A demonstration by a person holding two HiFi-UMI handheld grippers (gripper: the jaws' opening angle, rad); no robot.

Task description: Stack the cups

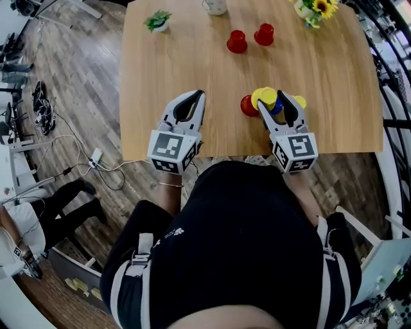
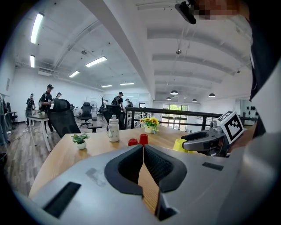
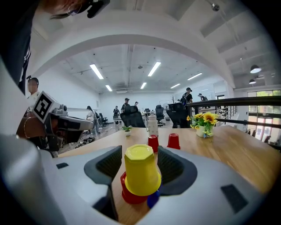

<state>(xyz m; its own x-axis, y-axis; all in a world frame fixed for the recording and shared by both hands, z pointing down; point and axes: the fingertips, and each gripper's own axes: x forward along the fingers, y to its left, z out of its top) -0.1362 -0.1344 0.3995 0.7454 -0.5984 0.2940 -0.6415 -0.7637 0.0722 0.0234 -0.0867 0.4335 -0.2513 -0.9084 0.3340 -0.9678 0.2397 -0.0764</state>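
My right gripper [image 3: 139,154] is shut on an upside-down yellow cup [image 3: 141,172], which hangs slightly tilted just over a red cup [image 3: 130,196] and a blue cup [image 3: 153,200]. In the head view this cluster sits near the table's front edge: the yellow cup [image 1: 265,97], the red cup [image 1: 247,106], the blue cup [image 1: 277,108], the right gripper [image 1: 273,101], and a second patch of yellow [image 1: 299,101] beside its right finger. Two more red cups [image 1: 237,42] [image 1: 264,34] stand upside down farther back. My left gripper [image 1: 194,96] is shut and holds nothing, left of the cluster.
On the wooden table [image 1: 192,64] a small potted plant [image 1: 157,20] stands at the back left, a white bottle [image 1: 215,6] at the back middle and a sunflower pot [image 1: 314,9] at the back right. Cables lie on the floor [image 1: 64,154] to the left.
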